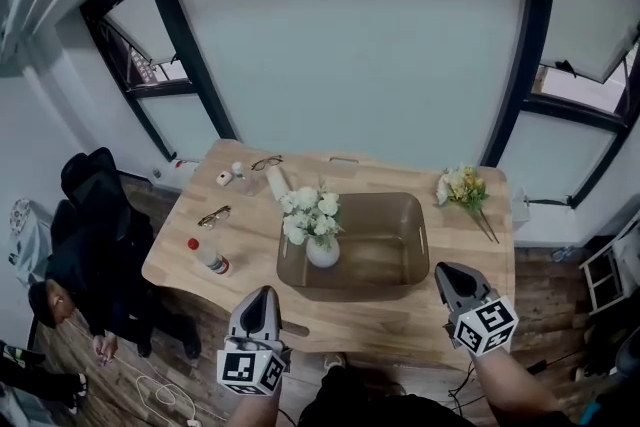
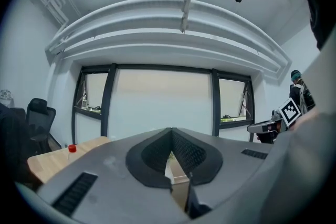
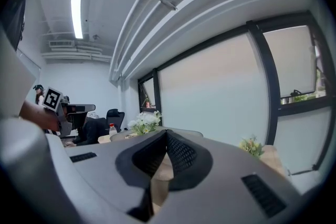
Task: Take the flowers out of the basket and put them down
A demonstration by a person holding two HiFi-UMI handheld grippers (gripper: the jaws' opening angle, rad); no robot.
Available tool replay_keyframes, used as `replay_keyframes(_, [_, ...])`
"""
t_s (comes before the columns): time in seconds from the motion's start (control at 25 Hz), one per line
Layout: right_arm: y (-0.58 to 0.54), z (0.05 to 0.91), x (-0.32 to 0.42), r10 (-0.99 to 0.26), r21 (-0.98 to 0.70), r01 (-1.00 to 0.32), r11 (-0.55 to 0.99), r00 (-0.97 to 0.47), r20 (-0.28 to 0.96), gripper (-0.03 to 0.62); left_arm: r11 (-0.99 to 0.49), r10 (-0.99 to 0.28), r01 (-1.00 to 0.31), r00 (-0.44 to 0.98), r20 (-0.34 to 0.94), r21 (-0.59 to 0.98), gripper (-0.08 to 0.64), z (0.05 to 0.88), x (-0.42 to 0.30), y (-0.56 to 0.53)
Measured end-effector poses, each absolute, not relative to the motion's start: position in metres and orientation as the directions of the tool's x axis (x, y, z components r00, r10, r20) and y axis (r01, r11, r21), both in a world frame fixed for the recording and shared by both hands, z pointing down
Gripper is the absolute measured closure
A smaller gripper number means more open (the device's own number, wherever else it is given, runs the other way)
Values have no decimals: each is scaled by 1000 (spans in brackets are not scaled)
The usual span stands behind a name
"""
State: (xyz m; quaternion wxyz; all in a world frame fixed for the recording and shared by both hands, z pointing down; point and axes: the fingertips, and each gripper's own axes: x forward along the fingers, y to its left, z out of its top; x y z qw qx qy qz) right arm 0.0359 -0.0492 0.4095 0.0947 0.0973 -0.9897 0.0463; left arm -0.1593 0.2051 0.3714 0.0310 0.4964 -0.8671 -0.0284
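Note:
A bunch of white flowers point(image 1: 310, 212) stands in a white vase point(image 1: 322, 252) inside the left part of a translucent brown basket point(image 1: 412, 215) at the middle of the wooden table point(image 1: 380, 320). A yellow bunch point(image 1: 460, 186) lies on the table at the back right. My left gripper point(image 1: 262, 293) hovers at the front edge, left of the basket, shut and holding nothing. My right gripper point(image 1: 445, 268) is by the basket's front right corner, shut and holding nothing. In the right gripper view the white flowers point(image 3: 144, 120) and the yellow bunch point(image 3: 251, 145) show beyond the closed jaws.
A red-capped bottle point(image 1: 208, 256), two pairs of glasses point(image 1: 214, 215), a white roll point(image 1: 277, 181) and small items lie on the table's left side. A person in black point(image 1: 90, 255) sits beside the left end, near an office chair point(image 1: 95, 170). Windows run behind the table.

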Motion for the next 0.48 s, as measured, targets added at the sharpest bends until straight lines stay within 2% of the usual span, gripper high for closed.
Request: replay_keyframes(0.48, [-85,404,-20,-321,-53,-340,939,-921,222,571,382,-924,-921,-382,23,78,557,380,-260,150])
